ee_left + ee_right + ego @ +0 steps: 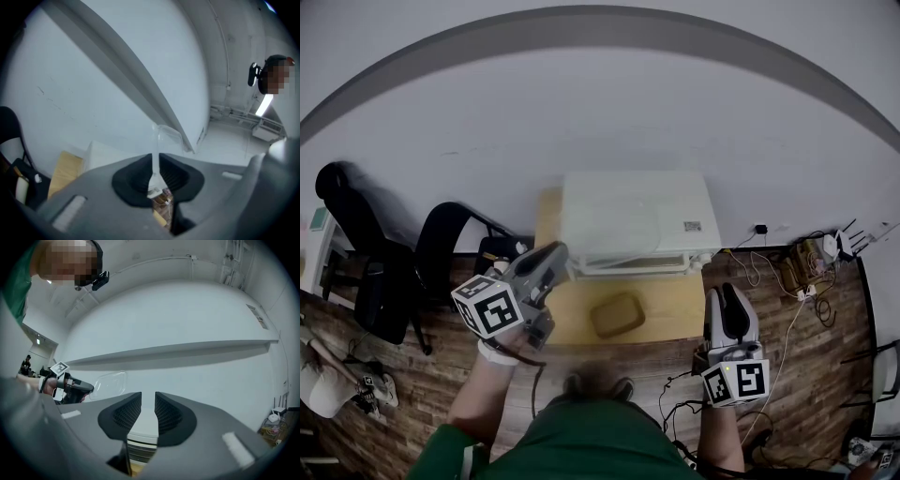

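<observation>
White and slatted along its front, a boxy unit (637, 220) stands on a wooden tabletop (675, 305) against the wall. A clear plastic lid (168, 136) hangs over the unit's top, its edge pinched tight between the pads of the left gripper (154, 174), which is by the unit's left front corner. A brown tray (617, 314) lies just in front of the unit. Off the unit's right front corner, the right gripper (148, 411) has its jaws a narrow gap apart, with nothing between them.

Clear lid (167, 136); tan table (667, 302); white cabinet (680, 202); olive-brown tray (617, 314).
</observation>
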Tool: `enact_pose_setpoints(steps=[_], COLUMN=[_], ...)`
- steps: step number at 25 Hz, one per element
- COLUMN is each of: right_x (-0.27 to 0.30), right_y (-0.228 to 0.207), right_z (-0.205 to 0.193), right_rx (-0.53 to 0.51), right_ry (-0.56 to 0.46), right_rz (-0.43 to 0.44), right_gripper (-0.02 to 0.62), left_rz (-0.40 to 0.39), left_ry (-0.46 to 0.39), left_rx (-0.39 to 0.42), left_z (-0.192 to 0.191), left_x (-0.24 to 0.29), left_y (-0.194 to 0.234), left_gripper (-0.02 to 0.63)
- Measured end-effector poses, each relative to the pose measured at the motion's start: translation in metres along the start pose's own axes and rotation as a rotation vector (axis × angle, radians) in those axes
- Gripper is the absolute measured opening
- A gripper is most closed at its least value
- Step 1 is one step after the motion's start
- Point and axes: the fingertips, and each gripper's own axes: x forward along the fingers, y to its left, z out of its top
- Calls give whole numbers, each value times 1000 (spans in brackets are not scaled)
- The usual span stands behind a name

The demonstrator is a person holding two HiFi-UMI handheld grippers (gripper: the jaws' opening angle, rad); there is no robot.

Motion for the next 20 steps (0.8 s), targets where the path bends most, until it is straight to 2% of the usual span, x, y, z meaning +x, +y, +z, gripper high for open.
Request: enact_pose_setpoints(steps=[20], right_x=[2], right_y=[-7], right_z=[-4], right_rx=[5], right_ry=[5], right_rz=[16], right_gripper=[89], left_rz=[13], left_ry=[-9], left_rx=[-9], left_z=[-2], left_x=[1], left_y=[-1], left_gripper=[41])
